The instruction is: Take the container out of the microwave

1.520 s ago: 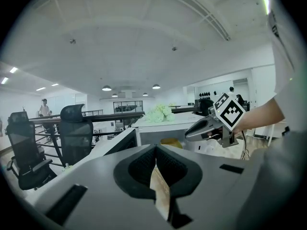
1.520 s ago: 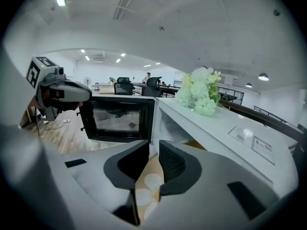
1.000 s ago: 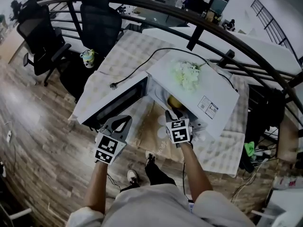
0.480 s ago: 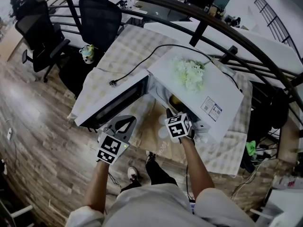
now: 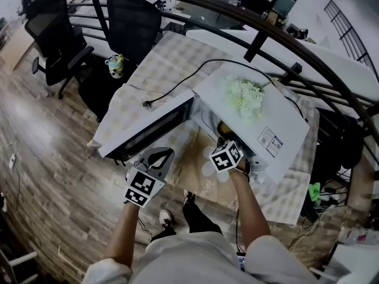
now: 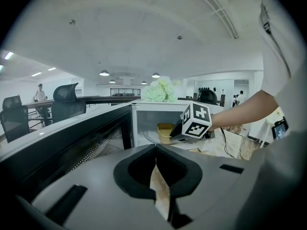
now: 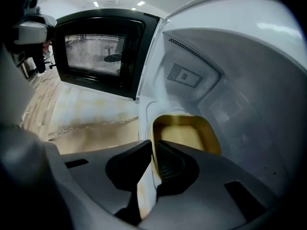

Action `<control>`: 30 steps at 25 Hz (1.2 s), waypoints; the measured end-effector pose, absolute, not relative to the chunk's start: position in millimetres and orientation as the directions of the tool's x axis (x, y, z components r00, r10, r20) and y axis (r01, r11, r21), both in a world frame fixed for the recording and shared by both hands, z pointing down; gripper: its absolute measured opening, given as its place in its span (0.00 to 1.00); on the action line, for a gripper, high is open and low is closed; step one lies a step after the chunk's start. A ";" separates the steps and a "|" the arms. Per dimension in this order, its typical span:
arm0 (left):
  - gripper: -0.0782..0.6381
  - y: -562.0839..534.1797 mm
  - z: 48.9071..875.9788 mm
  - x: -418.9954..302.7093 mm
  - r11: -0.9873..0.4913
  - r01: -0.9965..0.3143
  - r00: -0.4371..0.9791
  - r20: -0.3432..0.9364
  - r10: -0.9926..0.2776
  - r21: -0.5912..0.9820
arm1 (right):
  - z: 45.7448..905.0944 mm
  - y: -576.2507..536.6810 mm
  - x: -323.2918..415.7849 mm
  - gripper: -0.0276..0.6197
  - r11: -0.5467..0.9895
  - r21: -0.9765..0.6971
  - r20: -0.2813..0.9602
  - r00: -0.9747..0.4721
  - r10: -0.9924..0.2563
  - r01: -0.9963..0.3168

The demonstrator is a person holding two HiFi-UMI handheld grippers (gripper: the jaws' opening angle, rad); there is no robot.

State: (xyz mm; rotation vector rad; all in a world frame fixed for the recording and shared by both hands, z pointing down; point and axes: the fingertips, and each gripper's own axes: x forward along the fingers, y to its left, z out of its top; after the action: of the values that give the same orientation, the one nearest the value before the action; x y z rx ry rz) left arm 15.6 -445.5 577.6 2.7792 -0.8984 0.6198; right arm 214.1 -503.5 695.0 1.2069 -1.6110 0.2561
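Note:
A white microwave [image 5: 269, 120] stands on the table with its door [image 5: 148, 129] swung wide open to the left. Inside the cavity sits a yellow container [image 7: 184, 133], which also shows in the head view [image 5: 223, 128] and the left gripper view [image 6: 165, 128]. My right gripper [image 7: 154, 147] reaches down into the cavity mouth [image 5: 224, 139]. Its jaws are closing with the container's near rim between them, one jaw inside the container and one outside. My left gripper [image 5: 166, 152] hangs in front of the open door, shut and empty [image 6: 156, 159].
White flowers [image 5: 244, 96] lie on top of the microwave. A black power cord [image 5: 177, 84] trails across the checked tablecloth [image 5: 157, 61]. A tan sheet [image 5: 192, 158] lies in front of the cavity. Office chairs [image 5: 133, 19] and a dark railing [image 5: 249, 19] stand behind the table.
My right gripper has sunk toward the container and rolled, and its jaws have narrowed around the rim. The left gripper has hardly moved.

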 end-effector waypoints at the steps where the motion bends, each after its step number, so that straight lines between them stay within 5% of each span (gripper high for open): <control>1: 0.13 -445.4 577.7 14.7 -0.807 -0.590 0.734 0.431 -0.525 0.021 | 695.5 -503.0 213.2 0.11 0.478 0.389 0.826 0.068 -0.560 -0.787; 30: 0.13 -353.0 533.8 -66.7 -0.756 -0.652 0.690 0.375 -0.619 -0.050 | 658.8 -402.6 113.3 0.09 0.615 0.374 0.814 -0.072 -0.576 -0.694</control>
State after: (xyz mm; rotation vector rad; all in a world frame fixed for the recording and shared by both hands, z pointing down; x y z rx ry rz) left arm -66.7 -353.0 533.8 2.8067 -1.0583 0.5744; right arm 113.3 -402.6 658.8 1.0416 -1.7471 0.1349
